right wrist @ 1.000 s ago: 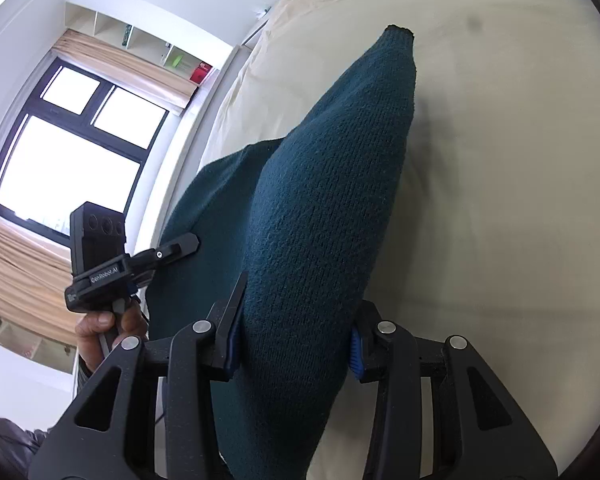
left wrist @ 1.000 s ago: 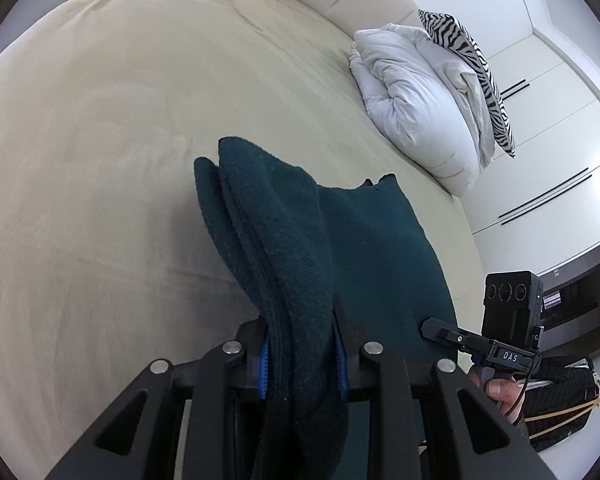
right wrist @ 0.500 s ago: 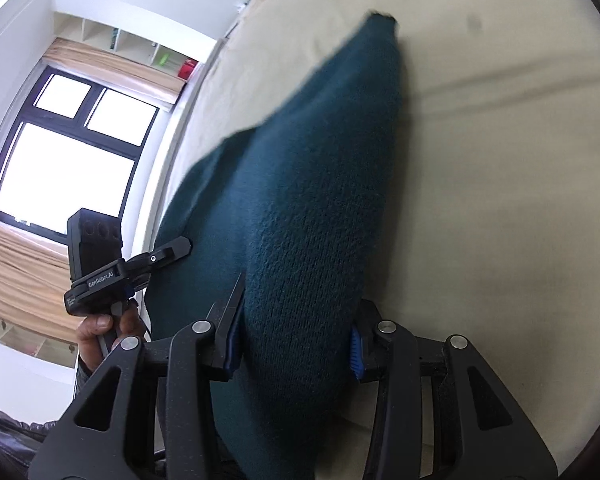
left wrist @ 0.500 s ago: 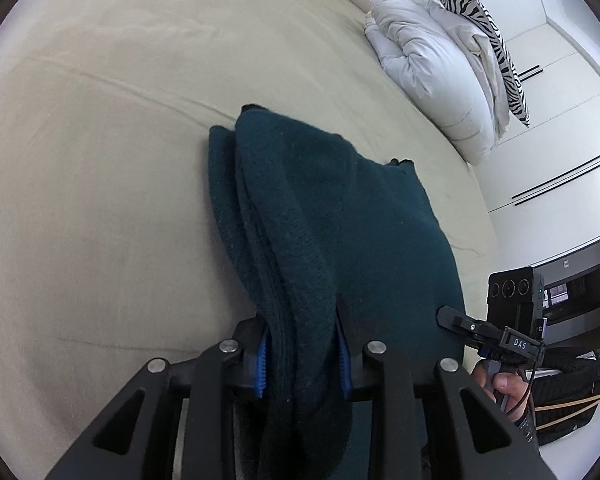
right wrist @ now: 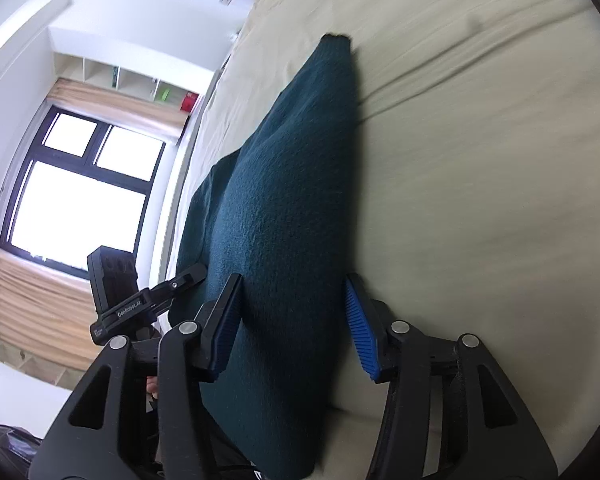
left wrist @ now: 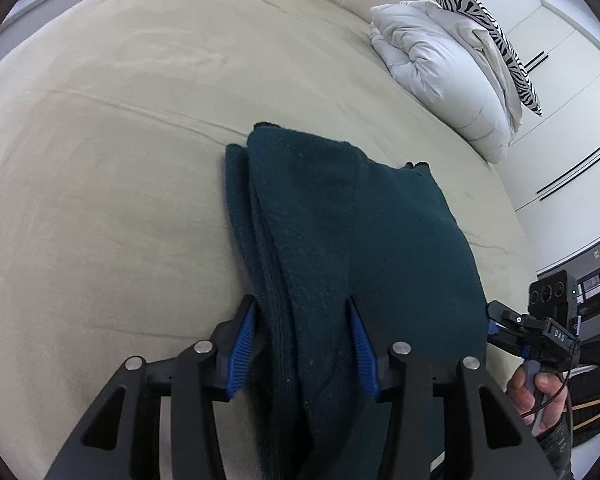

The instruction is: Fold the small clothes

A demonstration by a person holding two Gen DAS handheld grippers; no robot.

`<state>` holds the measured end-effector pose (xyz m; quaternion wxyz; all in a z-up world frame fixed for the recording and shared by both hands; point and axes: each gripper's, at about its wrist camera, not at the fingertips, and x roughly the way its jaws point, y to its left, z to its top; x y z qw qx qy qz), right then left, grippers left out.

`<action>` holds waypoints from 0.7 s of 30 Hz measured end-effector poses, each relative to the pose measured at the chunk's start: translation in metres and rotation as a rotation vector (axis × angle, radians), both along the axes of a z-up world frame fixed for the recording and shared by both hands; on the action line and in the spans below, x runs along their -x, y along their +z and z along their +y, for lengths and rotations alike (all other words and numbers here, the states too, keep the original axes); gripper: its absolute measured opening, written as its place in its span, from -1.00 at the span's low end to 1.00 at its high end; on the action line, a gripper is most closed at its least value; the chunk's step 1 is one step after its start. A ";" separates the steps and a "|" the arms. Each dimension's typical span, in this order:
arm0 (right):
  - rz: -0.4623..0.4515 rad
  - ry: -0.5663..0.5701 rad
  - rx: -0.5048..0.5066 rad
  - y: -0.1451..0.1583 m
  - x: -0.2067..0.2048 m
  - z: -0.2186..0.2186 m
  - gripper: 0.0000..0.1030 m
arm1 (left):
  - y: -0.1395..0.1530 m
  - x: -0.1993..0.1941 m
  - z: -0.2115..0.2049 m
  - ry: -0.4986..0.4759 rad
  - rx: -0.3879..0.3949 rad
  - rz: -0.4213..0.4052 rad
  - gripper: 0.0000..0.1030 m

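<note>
A dark teal knitted garment (left wrist: 340,232) lies on the cream bed (left wrist: 120,160), doubled over so that several layers stack along its left edge. The left claw (left wrist: 302,344) straddles the near end of that stacked edge with its blue pads parted; cloth fills most of the gap, though whether the pads press on it is hard to tell from this angle. The right claw (right wrist: 296,320) sits at the opposite near corner, plainly spread: its right pad stands clear of the knit with bare sheet showing between them. Neither claw appears to be gripping.

The step in hand looks like the release after laying one fold down, with the far edge resting flat near a crease in the sheet. A white duvet (left wrist: 440,80) and a zebra-striped pillow (left wrist: 496,36) sit well apart, at the head of the bed.

The next move probably calls for backing both claws straight out without dragging the top layer, then taking fresh hold for a crosswise fold if the bundle needs to be smaller.
</note>
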<state>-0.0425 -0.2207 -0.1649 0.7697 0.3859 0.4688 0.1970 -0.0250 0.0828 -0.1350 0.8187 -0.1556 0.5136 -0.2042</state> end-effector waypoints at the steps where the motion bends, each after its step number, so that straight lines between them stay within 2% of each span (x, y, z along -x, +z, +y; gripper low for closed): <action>1: 0.003 -0.031 0.024 0.004 0.005 -0.004 -0.01 | 0.006 0.003 0.002 0.015 -0.031 -0.023 -0.01; 3: 0.012 -0.080 0.072 0.011 0.007 -0.006 0.03 | 0.022 0.011 0.004 0.042 -0.106 -0.085 -0.01; 5: -0.003 -0.094 0.049 0.019 0.011 -0.009 0.03 | 0.040 0.018 0.004 0.060 -0.164 -0.153 0.00; 8: -0.047 -0.043 -0.006 0.034 0.011 0.005 0.03 | 0.059 0.028 -0.004 0.052 -0.196 -0.222 0.01; 11: -0.068 0.060 -0.084 0.039 0.005 0.037 0.03 | 0.066 0.038 -0.022 0.006 -0.223 -0.257 0.01; 15: -0.043 0.156 -0.091 0.025 -0.002 0.075 0.03 | 0.049 0.040 -0.047 -0.050 -0.255 -0.231 0.01; 18: -0.011 0.162 -0.072 0.007 -0.003 0.083 -0.01 | 0.021 0.036 -0.053 -0.054 -0.295 -0.173 0.00; 21: -0.027 0.144 -0.092 0.003 -0.001 0.076 -0.02 | 0.012 0.037 -0.054 -0.056 -0.306 -0.179 0.00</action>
